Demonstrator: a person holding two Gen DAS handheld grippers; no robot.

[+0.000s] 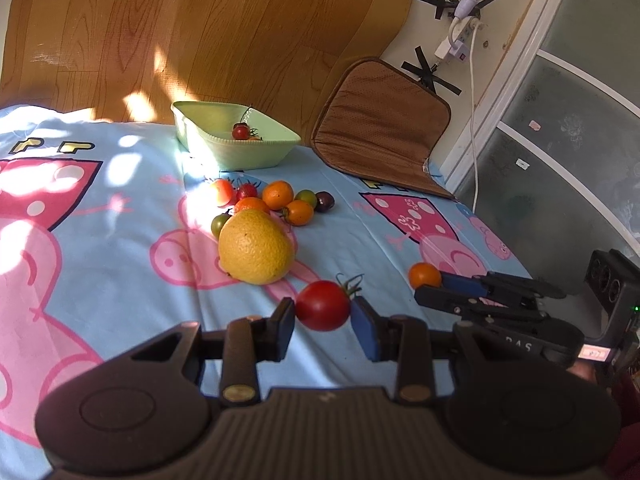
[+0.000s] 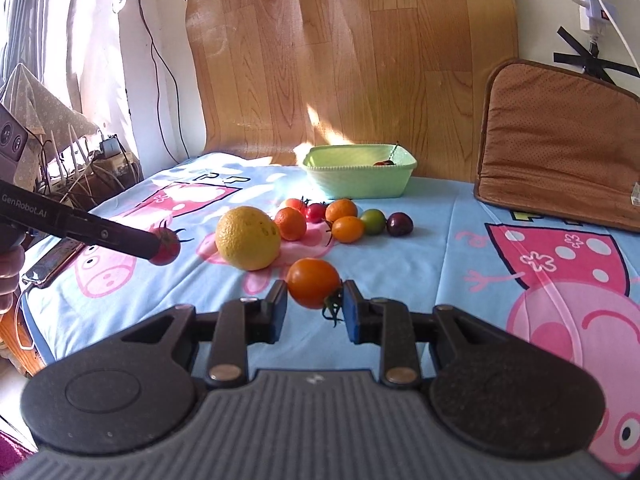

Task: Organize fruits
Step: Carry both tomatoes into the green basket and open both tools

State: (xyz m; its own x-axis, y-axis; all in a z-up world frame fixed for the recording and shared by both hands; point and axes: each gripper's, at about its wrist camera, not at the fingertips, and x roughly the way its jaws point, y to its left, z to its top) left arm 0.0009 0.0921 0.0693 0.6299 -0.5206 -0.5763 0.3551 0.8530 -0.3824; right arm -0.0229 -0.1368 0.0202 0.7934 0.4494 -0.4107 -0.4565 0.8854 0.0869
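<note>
My left gripper (image 1: 323,312) is shut on a red tomato (image 1: 322,305) with a green stem, held above the blue cartoon bedsheet. My right gripper (image 2: 315,299) is shut on an orange tomato (image 2: 313,282); in the left wrist view it shows at the right, the orange tomato (image 1: 425,275) at its tip. The right wrist view shows the left gripper (image 2: 162,249) at the left with the red tomato (image 2: 166,246). A large yellow citrus (image 1: 256,247) lies in front of a pile of small orange, red, green and purple fruits (image 1: 280,200). A pale green basket (image 1: 256,156) stands behind them with a red tomato (image 1: 240,132) inside.
A brown cushion (image 1: 380,128) leans against the wall at the back right. A wood-pattern sheet (image 2: 360,52) stands behind the basket. A power strip and cables (image 1: 460,36) hang on the wall. A phone (image 2: 54,262) lies at the bed's left edge, beside cluttered wires.
</note>
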